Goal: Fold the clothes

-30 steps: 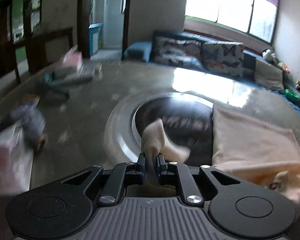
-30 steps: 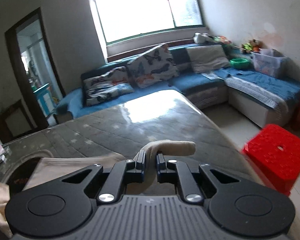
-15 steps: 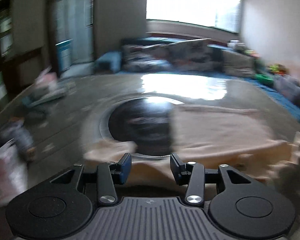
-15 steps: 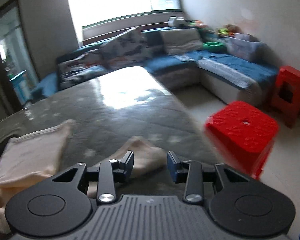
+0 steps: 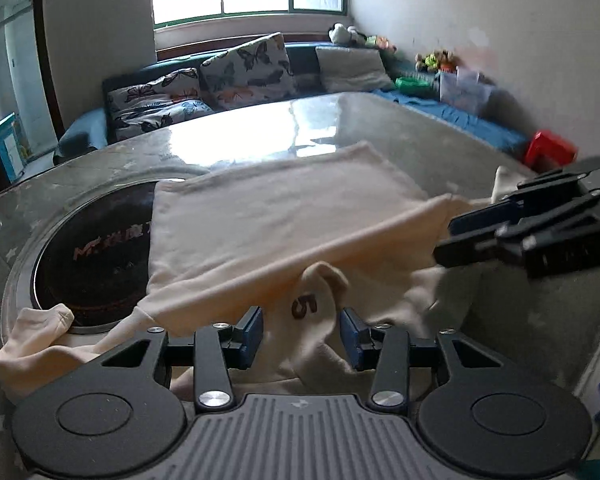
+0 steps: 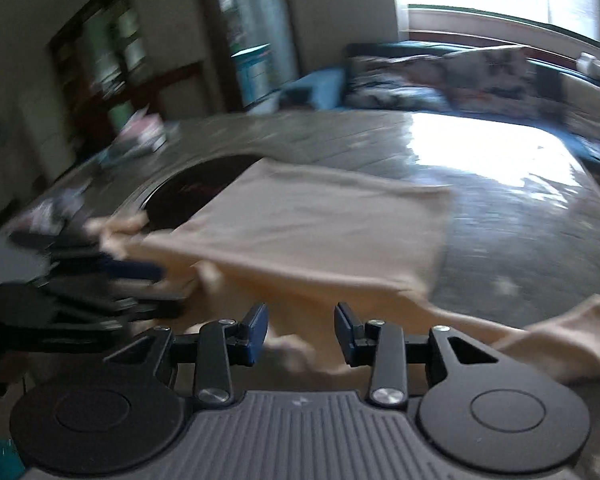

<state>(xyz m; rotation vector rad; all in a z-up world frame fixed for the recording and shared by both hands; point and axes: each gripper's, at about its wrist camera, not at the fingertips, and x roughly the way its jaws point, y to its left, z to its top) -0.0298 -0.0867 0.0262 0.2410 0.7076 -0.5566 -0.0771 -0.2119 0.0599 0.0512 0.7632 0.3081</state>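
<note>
A cream garment (image 5: 276, 216) lies on the grey table, its far half folded flat and its near edge rumpled, with a dark "5" (image 5: 303, 305) on a raised fold. It also shows in the right wrist view (image 6: 320, 228), blurred. My left gripper (image 5: 301, 338) is open and empty, low over the near rumpled edge, the "5" fold between its jaws. My right gripper (image 6: 301, 334) is open and empty over the same near edge; it appears at the right of the left wrist view (image 5: 512, 232). A sleeve (image 6: 568, 340) trails to the right.
A round black inset (image 5: 96, 256) with a metal rim sits in the table (image 5: 420, 136), partly under the garment. A blue sofa with butterfly cushions (image 5: 244, 72) stands behind. A red stool (image 5: 552, 152) stands past the right table edge. Clutter lies at the far left (image 6: 144, 132).
Both grippers have opened and let go of the cloth they held. Both swung inward and now point toward the garment's near middle edge, facing each other.
</note>
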